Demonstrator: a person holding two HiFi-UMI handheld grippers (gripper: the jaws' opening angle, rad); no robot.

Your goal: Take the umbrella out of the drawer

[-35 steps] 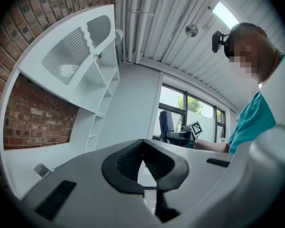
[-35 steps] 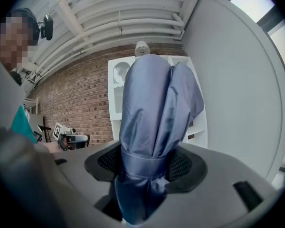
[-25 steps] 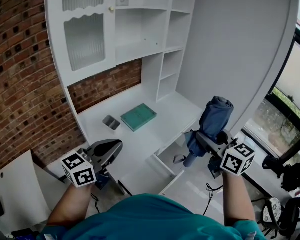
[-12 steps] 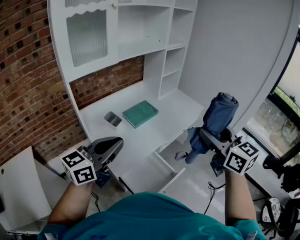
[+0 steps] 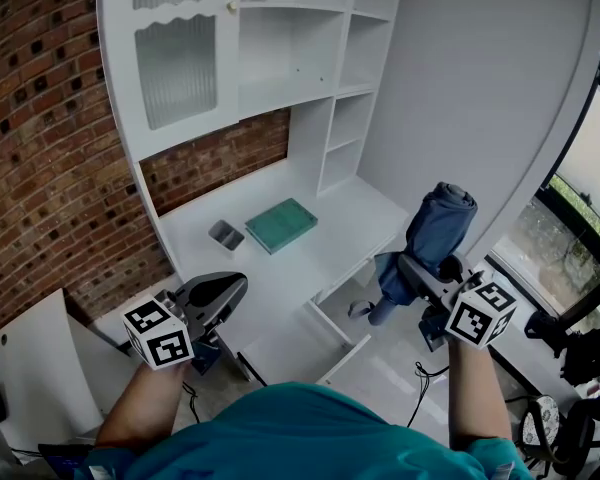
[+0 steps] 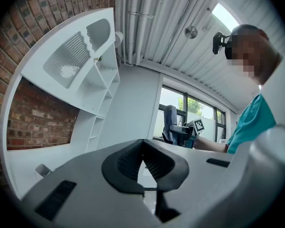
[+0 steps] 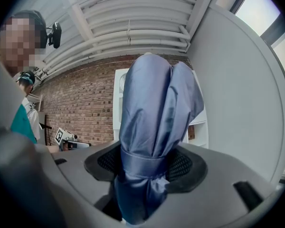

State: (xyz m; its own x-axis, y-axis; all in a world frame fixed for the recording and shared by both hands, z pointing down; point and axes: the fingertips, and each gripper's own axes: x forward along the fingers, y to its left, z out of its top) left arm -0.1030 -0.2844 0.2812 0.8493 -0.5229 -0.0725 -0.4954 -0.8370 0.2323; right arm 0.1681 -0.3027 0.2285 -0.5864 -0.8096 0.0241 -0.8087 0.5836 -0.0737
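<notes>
A folded blue umbrella (image 5: 437, 230) stands nearly upright in the air, right of the desk and above the floor, with my right gripper (image 5: 412, 273) shut on its lower half. In the right gripper view the blue fabric (image 7: 154, 127) is strapped tight and fills the gap between the dark pads (image 7: 183, 165). The white drawer (image 5: 285, 353) under the desk stands pulled out, and nothing shows inside it. My left gripper (image 5: 225, 290) hovers level over the desk's near left corner. Its fingertips meet in the left gripper view (image 6: 143, 148), and it holds nothing.
The white desk (image 5: 310, 258) carries a green flat box (image 5: 278, 225) and a small grey tray (image 5: 224, 237). White shelving (image 5: 280, 68) rises behind, against a brick wall (image 5: 50, 168). A window (image 5: 580, 198) and a black chair (image 5: 580, 353) are at the right.
Only the head view has shifted a little. Both grippers and the umbrella keep their places.
</notes>
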